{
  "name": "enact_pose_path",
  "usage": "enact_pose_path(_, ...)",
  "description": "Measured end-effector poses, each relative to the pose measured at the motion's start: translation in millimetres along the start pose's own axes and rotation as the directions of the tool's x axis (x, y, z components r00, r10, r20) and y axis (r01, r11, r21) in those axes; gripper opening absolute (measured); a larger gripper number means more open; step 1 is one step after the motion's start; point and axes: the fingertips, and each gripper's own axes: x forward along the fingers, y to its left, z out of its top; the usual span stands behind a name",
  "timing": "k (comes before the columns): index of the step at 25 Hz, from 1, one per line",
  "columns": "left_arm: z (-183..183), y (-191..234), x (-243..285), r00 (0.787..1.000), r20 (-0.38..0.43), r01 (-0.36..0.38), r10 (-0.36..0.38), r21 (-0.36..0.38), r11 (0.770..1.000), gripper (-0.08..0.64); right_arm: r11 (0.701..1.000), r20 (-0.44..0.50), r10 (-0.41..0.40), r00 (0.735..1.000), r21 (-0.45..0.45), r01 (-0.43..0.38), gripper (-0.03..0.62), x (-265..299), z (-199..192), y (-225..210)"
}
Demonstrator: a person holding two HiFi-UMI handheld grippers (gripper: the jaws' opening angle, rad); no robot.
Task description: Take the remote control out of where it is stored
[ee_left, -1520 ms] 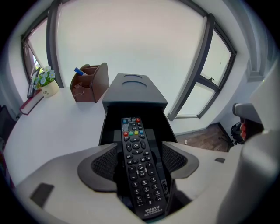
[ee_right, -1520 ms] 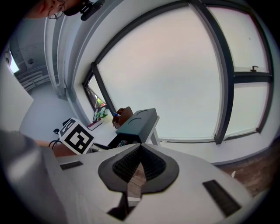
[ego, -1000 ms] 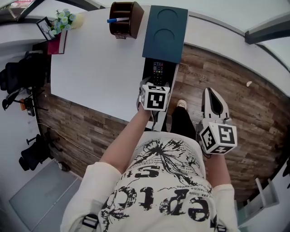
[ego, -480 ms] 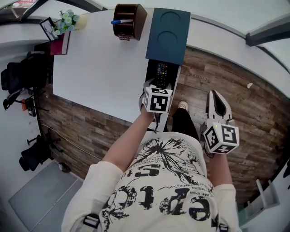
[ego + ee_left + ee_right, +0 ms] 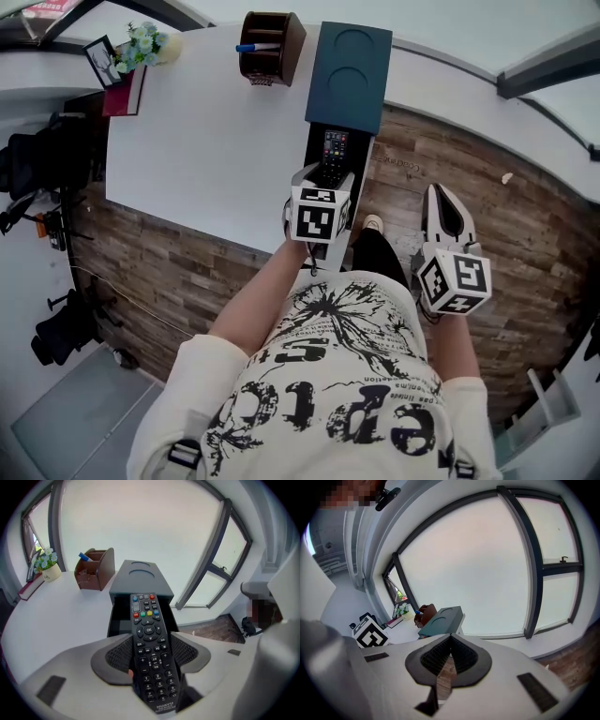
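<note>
Left gripper (image 5: pixel 150 654): my jaws, still wide, are closing around the remote (image 5: pixel 149 630) in the open drawer (image 5: pixel 114 618). I should squeeze mid-body, then lift level. Right gripper (image 5: pixel 450 656): closed, empty.

Remote control (image 5: pixel 149 644): black, long and slim. Red, green, yellow and blue buttons are seen near the far end, a round OK pad at mid-body, and number keys toward the near end. It is laid face up, lengthwise in the open drawer (image 5: pixel 313 150). The drawer is pulled out from under a dark teal box (image 5: pixel 349 64). The near end is flanked by the closing jaws of the left gripper (image 5: pixel 151 660). Firm pad contact cannot be confirmed.
</note>
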Motion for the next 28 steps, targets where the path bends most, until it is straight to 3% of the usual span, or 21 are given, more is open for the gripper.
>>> enact_pose_path(6,35.8,-5.0,-45.0,0.986,0.155,0.065,-0.067,0.020,0.998,0.262,1.000,0.016,-0.002,1.000,-0.015,0.002,0.002,-5.3,0.2,24.7)
enact_pose_path(10,70.6,-5.3,-87.5,0.952,0.283,0.112,-0.118,0.038,0.993,0.262,0.999,0.039,0.000,0.999,-0.033,0.001,0.002,-5.3,7.7,47.6)
enact_pose_path(14,104.9,2.6,-131.1,0.896,0.424,0.108,-0.134,0.083,0.991,0.262,0.998,0.086,0.009,0.996,-0.067,-0.003,0.002,-3.3,25.4,73.3)
enact_pose_path(19,123.0,18.3,-171.5,0.841,0.525,0.088,-0.134,0.110,0.990,0.262,0.995,0.168,0.012,0.986,-0.100,0.005,0.002,-7.0,57.4,100.9)
enact_pose_path(28,157.2,25.7,-257.5,0.661,0.736,0.012,-0.144,0.182,0.983,0.262,0.989,0.329,0.018,0.944,-0.145,0.031,0.002,-19.4,100.6,141.0)
